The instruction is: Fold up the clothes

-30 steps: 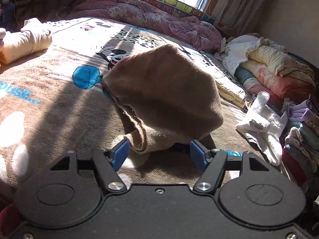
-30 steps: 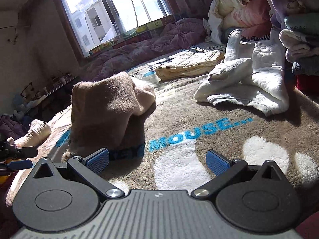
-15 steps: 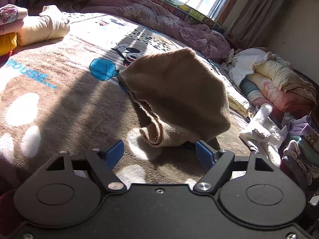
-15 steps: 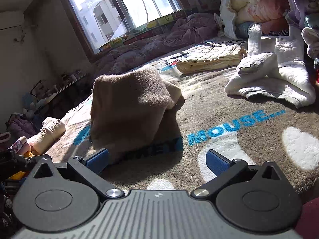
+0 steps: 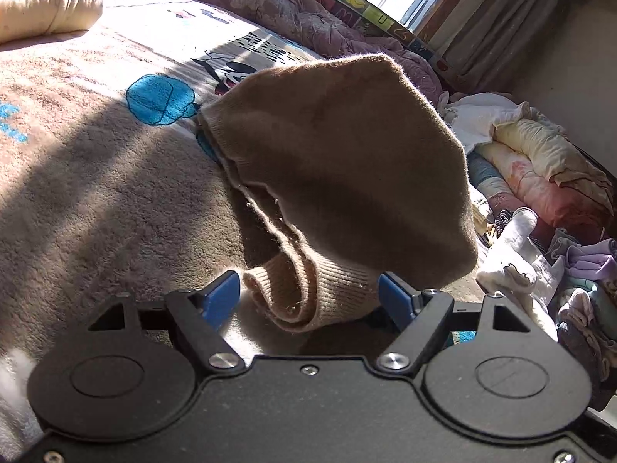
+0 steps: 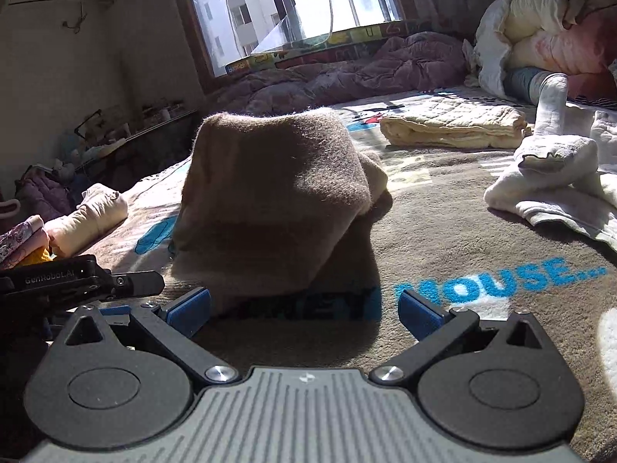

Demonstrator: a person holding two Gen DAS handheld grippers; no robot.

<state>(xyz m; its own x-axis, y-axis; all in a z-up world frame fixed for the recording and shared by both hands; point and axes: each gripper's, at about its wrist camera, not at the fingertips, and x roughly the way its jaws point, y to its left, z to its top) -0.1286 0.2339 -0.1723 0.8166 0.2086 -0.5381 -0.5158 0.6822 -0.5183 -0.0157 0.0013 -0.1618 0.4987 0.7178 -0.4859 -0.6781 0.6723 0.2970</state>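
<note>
Brown sweater (image 5: 339, 162), ribbed tan cuff (image 5: 308, 293). Blanket (image 5: 96, 193) taupe, blue lettering, cartoon mouse print. Comforter (image 6: 347, 73) mauve. Quilted cloth (image 6: 451, 125) pale yellow. Gripper pads (image 6: 189, 310) blue.

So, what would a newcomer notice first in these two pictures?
A brown sweater stands heaped in the middle of the Mickey Mouse blanket. Its ribbed cuff lies between the open jaws of the left gripper. To the right, a white garment lies crumpled.

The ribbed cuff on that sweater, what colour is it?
Light tan ribbed cuff, paler than the brown sweater; clearest in the left wrist view.
</note>
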